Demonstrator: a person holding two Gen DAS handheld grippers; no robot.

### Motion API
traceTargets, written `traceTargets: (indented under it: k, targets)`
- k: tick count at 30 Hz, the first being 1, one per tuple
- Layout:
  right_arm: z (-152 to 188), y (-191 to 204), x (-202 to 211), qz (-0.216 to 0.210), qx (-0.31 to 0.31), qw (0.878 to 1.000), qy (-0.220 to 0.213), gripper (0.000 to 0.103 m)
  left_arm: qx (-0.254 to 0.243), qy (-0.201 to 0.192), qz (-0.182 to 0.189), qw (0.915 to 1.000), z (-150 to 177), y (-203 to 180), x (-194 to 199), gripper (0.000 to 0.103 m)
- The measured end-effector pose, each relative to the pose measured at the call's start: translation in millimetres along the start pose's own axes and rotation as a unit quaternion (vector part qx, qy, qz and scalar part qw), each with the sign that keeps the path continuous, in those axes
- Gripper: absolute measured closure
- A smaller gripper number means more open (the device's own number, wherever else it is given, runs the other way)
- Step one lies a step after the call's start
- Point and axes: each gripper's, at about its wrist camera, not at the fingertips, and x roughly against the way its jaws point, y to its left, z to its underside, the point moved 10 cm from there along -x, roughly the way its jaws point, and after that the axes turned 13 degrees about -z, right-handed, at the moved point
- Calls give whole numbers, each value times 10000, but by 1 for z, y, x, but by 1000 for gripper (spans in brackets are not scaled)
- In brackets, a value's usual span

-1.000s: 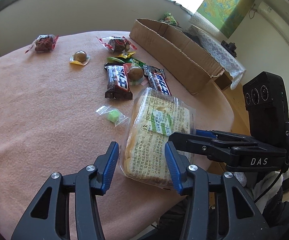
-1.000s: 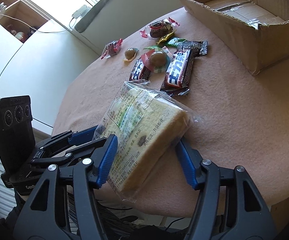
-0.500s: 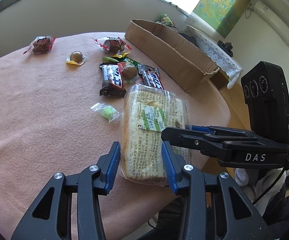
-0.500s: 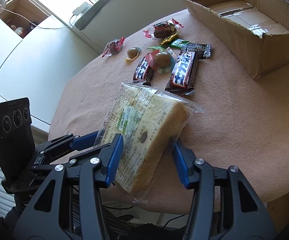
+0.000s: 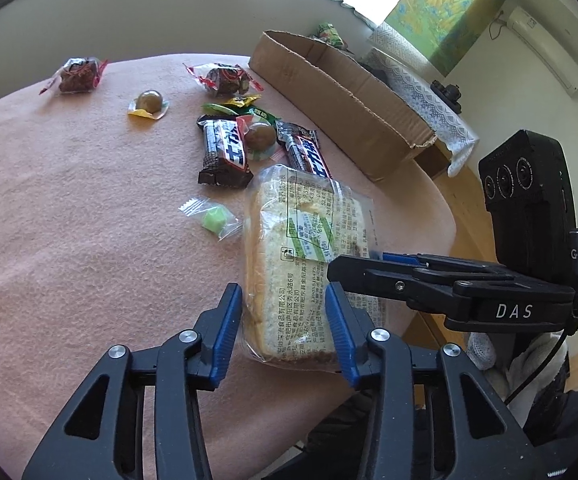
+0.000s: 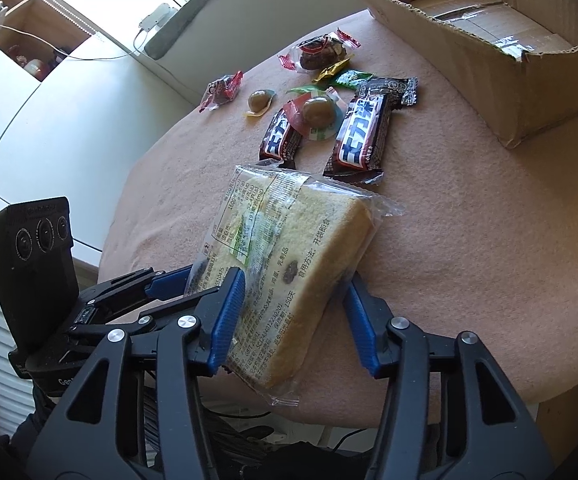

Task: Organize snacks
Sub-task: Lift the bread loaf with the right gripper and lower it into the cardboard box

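The table [image 5: 69, 240] under a pink cloth carries a cardboard box [image 5: 353, 112] at 1 o'clock in the left view. The bagged bread [image 5: 297, 264] lies at the table's near edge, at 6 o'clock. The left gripper [image 5: 285, 332] and right gripper [image 6: 293, 320] both pinch it, blue pads against its sides. Two chocolate bars [image 5: 225, 152] lie just beyond, at 12 o'clock. A green candy [image 5: 213, 220] sits at the bread's 9 o'clock.

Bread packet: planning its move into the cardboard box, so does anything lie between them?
Nothing tall. The chocolate bar lies flat just beyond the bread packet; bare cloth otherwise reaches the cardboard box.
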Motion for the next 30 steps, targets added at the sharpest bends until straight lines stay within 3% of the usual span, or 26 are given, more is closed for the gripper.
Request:
traceTargets:
  k: [11,30]
  targets:
    - [-23,22,18,44,358,9991,-234,52,-11,-208,-26,9998,-14,-17,20,66]
    - [-97,28,73,229,792,9937,-761,52,-174,-799,100,9966,-97,-54,22,66]
